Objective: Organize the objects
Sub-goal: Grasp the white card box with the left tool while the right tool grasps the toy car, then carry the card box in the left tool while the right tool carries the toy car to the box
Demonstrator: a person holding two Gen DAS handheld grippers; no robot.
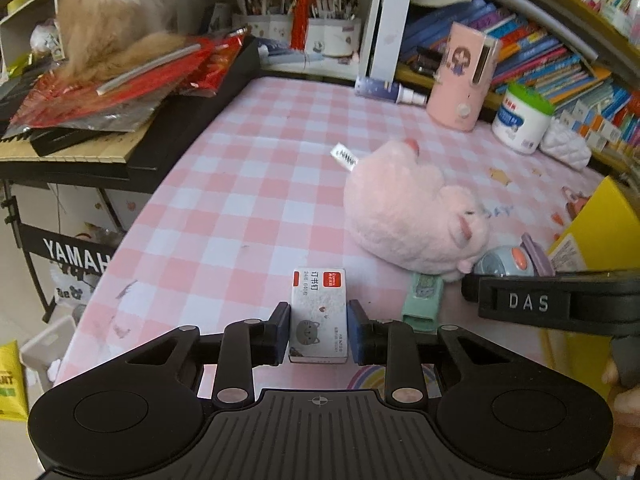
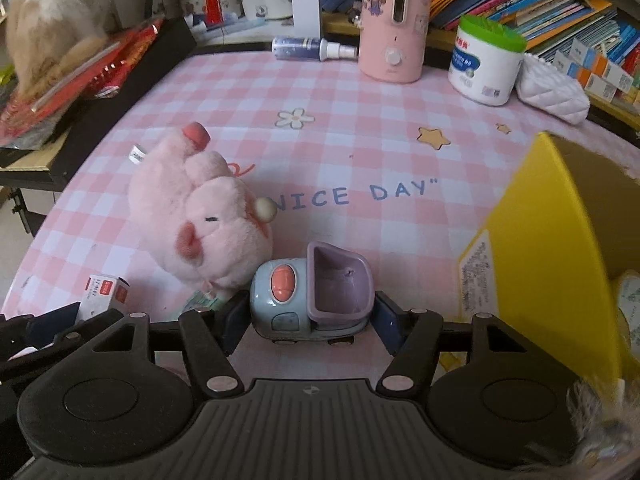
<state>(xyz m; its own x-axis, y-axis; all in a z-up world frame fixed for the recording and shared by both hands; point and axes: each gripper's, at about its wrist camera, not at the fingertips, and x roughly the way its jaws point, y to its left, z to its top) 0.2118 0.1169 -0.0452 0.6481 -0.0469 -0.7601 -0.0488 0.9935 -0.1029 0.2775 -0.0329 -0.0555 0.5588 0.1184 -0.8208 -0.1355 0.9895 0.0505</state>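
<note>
We have our left gripper (image 1: pixel 319 330) pinching the small white cardboard staple box (image 1: pixel 319 314) near the pink plush pig (image 1: pixel 412 216); our right gripper (image 2: pixel 308 322) brackets the blue-and-lilac plastic toy car (image 2: pixel 310 292), seemingly not yet clamped. Next: lift toward the yellow cardboard box (image 2: pixel 552 248).

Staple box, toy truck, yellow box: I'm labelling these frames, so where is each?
staple box (image 1: pixel 319 316), left wrist view, printed top face
toy truck (image 2: pixel 280 300), right wrist view, blue cab
yellow box (image 2: pixel 536 264), right wrist view, outer yellow wall
</note>
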